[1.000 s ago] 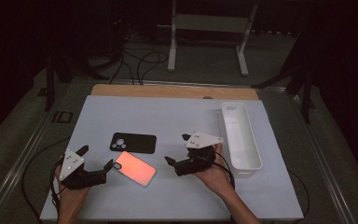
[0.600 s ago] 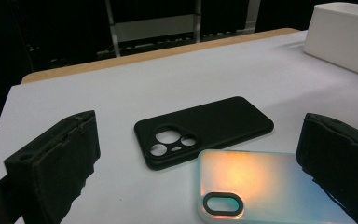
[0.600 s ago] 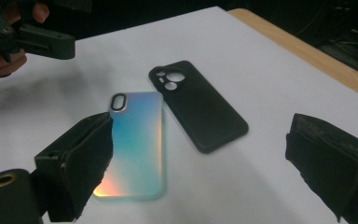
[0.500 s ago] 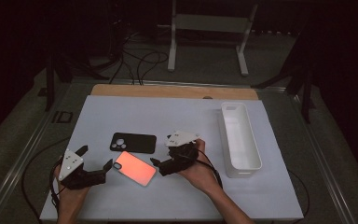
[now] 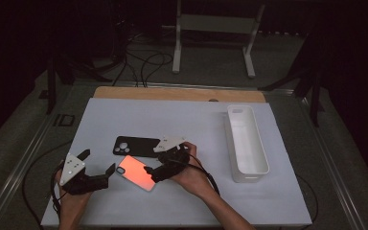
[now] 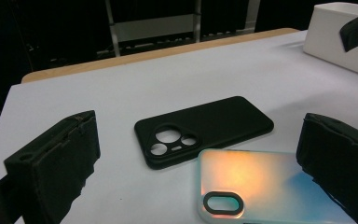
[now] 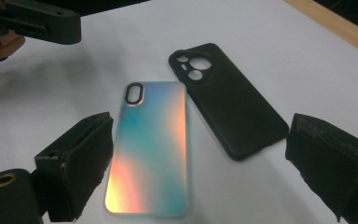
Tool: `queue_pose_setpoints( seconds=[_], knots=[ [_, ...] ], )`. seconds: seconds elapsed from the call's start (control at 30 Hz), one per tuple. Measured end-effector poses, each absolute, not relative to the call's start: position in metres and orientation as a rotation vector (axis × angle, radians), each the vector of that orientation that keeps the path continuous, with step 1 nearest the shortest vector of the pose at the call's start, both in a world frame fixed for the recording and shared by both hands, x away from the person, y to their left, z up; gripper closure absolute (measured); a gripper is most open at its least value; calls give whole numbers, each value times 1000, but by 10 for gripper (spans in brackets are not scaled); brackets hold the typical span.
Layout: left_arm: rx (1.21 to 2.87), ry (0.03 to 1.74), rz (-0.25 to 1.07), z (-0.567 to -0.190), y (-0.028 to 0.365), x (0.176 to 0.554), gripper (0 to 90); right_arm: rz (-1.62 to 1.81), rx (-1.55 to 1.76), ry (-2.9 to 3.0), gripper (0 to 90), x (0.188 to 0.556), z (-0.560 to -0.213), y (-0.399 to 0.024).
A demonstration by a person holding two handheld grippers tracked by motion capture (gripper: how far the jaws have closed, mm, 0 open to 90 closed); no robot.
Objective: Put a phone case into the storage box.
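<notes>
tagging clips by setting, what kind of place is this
Probably a lab or studio recording bench: a white-topped table in a dark room, loose cables on the floor and a metal stand behind it.

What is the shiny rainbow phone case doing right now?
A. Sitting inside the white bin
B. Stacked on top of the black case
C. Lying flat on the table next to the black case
C: the shiny case lies flat on the white table beside the black case, with both claws open near it.
</notes>
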State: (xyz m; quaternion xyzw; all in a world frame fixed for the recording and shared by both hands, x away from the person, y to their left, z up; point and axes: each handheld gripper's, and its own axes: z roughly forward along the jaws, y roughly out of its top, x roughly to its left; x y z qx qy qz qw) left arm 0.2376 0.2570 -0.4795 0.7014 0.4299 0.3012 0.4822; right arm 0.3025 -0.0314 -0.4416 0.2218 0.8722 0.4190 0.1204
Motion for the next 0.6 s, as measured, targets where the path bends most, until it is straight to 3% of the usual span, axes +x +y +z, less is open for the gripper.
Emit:
queue_pose_setpoints(
  seconds=[0.6],
  knots=[
    [1706, 1051, 740, -479, 258, 237, 0, 1128, 700, 2633, 74, 311, -462, -7]
  ],
)
